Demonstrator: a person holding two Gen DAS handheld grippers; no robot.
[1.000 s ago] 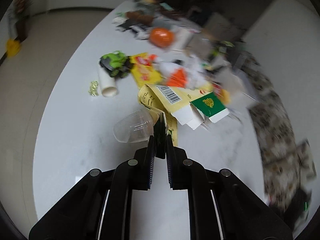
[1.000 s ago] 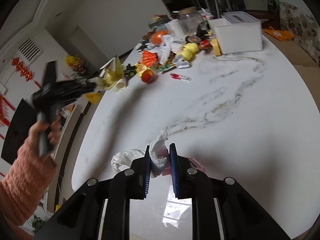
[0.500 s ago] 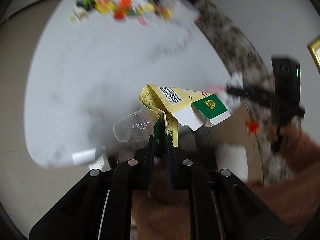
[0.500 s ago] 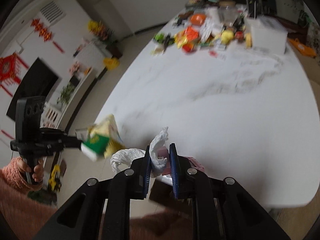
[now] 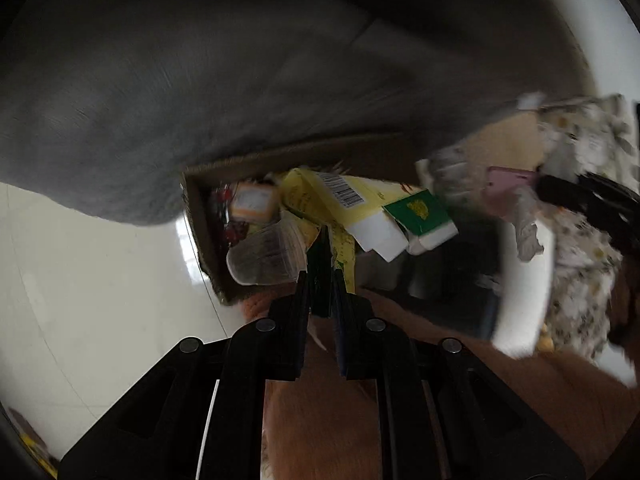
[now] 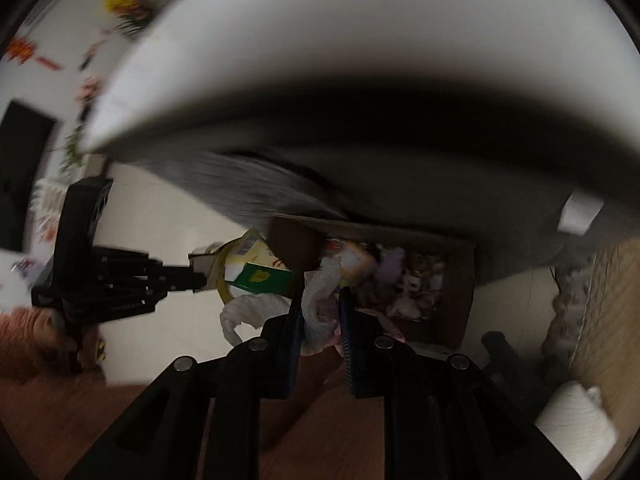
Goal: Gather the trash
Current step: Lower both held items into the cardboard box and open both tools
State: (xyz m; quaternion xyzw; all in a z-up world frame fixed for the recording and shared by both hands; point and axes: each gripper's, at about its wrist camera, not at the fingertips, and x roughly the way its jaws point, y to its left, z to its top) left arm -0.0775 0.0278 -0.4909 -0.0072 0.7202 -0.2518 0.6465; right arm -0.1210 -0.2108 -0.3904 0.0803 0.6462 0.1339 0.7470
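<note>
The table (image 6: 360,32) fills the top of both views, seen from below its edge, white rim above a dark underside. Under it on the pale floor (image 5: 80,280) sits an open cardboard box (image 5: 200,216), its brown wall tilted toward the cameras. Inside lies a blurred heap of trash (image 6: 400,280): red and orange wrappers at one end, pale and purplish scraps at the other; single items cannot be told apart.

The left gripper (image 5: 322,292) is clamped narrow on a flattened yellow carton (image 5: 340,200) with a barcode and a green flap, held just above the box's near wall. A clear cup (image 5: 264,256) hangs beside the carton, touching it.

The right gripper (image 6: 320,316) pinches a white tissue (image 6: 320,300) over the box's near edge, a loose tail trailing left.
</note>
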